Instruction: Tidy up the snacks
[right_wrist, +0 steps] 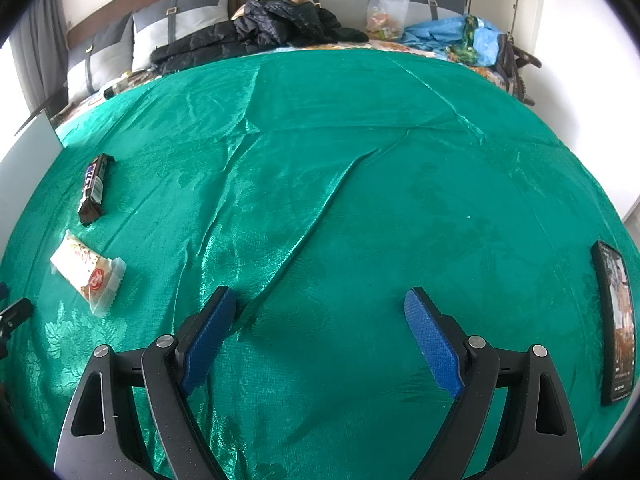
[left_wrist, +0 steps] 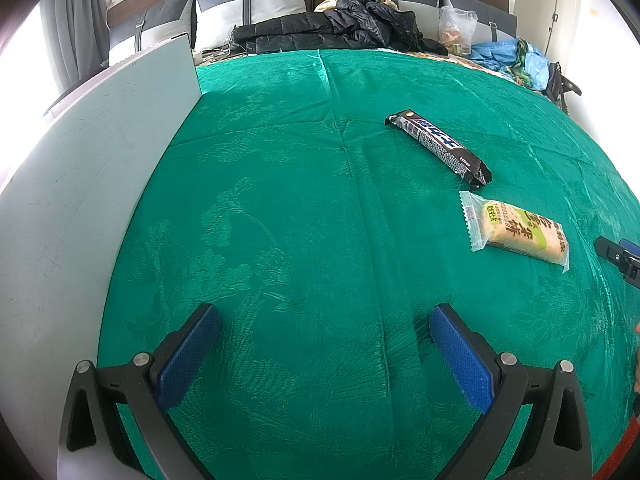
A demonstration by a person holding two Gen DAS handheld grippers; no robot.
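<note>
Left wrist view shows the left gripper (left_wrist: 325,348) nearest the lens, its blue-padded fingers (left_wrist: 188,356) spread wide over the green cloth (left_wrist: 304,208) with nothing between them. To its left a pale grey board (left_wrist: 80,184) runs alongside the cloth's edge. Farther out and to the right lies a pale snack pack (left_wrist: 516,230) in clear wrap with green print, flat on the cloth. Just beyond it, slanting away to the left, lies a dark chocolate bar (left_wrist: 438,148); its near end comes close to the pale pack's far corner, and whether the two touch cannot be told. At the right edge a bit of the other gripper's dark and blue body pokes in, near the pale pack.

In the right wrist view the right gripper (right_wrist: 320,332) likewise stands wide open above bare, creased cloth, holding nothing. A black phone (right_wrist: 616,328) lies flat near the right edge, its screen lit. Both snacks sit well to the left of this gripper, the pale pack nearer and the chocolate bar beyond it.

Past the far edge of the cloth, a black puffer jacket (left_wrist: 340,28) is heaped against grey and white pillows (left_wrist: 248,4). Right of it stand a clear plastic bag (left_wrist: 456,28) of packets and some crumpled blue material (left_wrist: 504,56).
</note>
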